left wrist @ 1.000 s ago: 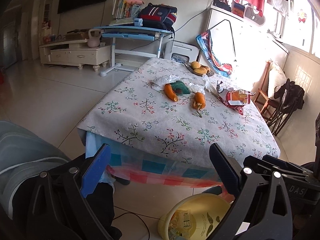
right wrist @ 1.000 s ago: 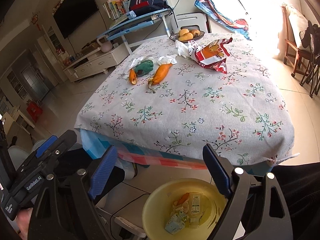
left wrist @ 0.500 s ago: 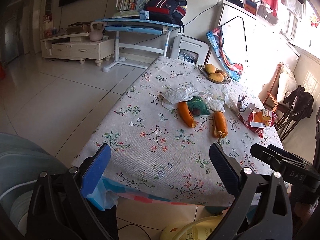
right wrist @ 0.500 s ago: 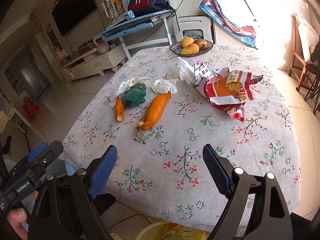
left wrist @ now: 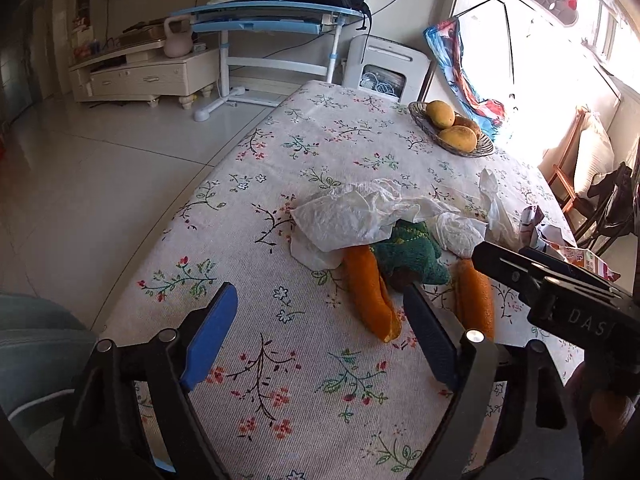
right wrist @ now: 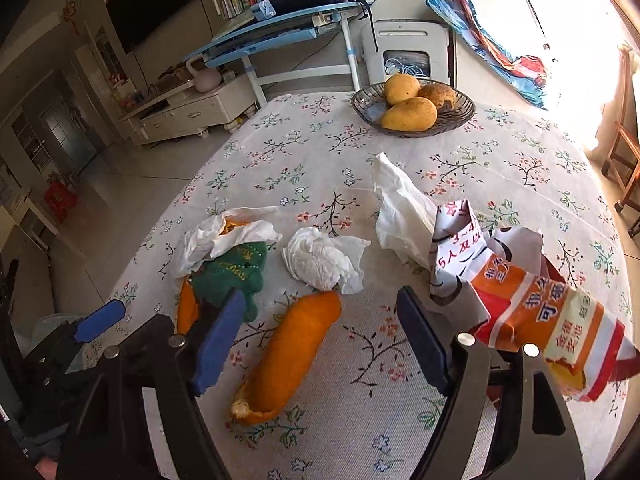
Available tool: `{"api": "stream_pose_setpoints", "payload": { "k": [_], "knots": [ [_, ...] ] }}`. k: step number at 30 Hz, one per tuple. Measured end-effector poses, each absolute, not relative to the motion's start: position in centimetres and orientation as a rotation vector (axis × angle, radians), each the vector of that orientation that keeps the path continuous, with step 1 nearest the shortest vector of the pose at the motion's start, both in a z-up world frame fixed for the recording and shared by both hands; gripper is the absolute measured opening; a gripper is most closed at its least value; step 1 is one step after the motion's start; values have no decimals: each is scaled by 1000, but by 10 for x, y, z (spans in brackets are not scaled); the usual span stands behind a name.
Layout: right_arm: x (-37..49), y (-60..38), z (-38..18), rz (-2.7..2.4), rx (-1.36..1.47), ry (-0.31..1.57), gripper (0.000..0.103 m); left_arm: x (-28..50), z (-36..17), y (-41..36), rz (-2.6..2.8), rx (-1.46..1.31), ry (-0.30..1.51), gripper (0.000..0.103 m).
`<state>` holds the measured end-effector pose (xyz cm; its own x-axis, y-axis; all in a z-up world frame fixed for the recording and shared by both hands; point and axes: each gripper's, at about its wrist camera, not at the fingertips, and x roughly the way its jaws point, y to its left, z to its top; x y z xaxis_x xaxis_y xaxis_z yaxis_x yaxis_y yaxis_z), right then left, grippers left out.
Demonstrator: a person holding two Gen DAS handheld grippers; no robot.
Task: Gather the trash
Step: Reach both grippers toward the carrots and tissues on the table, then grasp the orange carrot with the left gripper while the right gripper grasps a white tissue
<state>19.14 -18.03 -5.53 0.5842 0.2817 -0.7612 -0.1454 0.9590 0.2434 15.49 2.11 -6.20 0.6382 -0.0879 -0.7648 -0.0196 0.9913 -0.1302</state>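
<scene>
Trash lies mid-table on the floral cloth (right wrist: 400,400). There are two orange peels, crumpled white tissues, a green knitted rag (right wrist: 236,272) and a torn red-orange snack bag (right wrist: 532,296). My right gripper (right wrist: 320,300) hovers over the larger peel (right wrist: 296,344). Its jaws are closing with the peel between them, the pads clear of it. A tissue ball (right wrist: 324,260) sits just beyond. My left gripper (left wrist: 318,308) is closing over bare cloth, and the smaller peel (left wrist: 368,292) lies by its right finger. A flat tissue (left wrist: 348,216) covers the rag (left wrist: 412,252).
A wire basket (right wrist: 466,114) of mangoes stands at the far end of the table. The table's left edge drops to tiled floor (left wrist: 100,184). Beyond are a blue desk (left wrist: 264,16) and a white cabinet (left wrist: 152,76). A wooden chair (right wrist: 624,148) stands at the right.
Both grippers came forward from above the yellow bin at the table's near edge to over the trash. The bin has left the view. Both pairs of jaws stand narrower.
</scene>
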Motion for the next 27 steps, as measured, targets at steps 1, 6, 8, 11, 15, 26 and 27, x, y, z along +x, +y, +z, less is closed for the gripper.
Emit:
{"api": "stream_pose_setpoints", "payload": {
  "k": [1,6,8,11,15,26,27],
  "knots": [
    [198,-178,-57,251,148,919,74,159,-65,20,-39,-129,890,76],
    [216,-172,-71,238,73,948,60,171,-74,7,-56,-91,904,63],
    [217,-173,-74,239,56,945,54,172,-74,4,-71,-84,900,54],
    [215,-170,-74,266,28,937,35,174,-73,0,-106,-85,906,22],
    [208,-164,-69,288,17,930,27,167,-71,4,-135,-134,913,15],
    [164,-200,-39,325,249,852,27,118,-53,27,-170,-217,832,15],
    [157,-203,-36,320,265,842,27,113,-50,27,-176,-217,818,15]
  ]
}}
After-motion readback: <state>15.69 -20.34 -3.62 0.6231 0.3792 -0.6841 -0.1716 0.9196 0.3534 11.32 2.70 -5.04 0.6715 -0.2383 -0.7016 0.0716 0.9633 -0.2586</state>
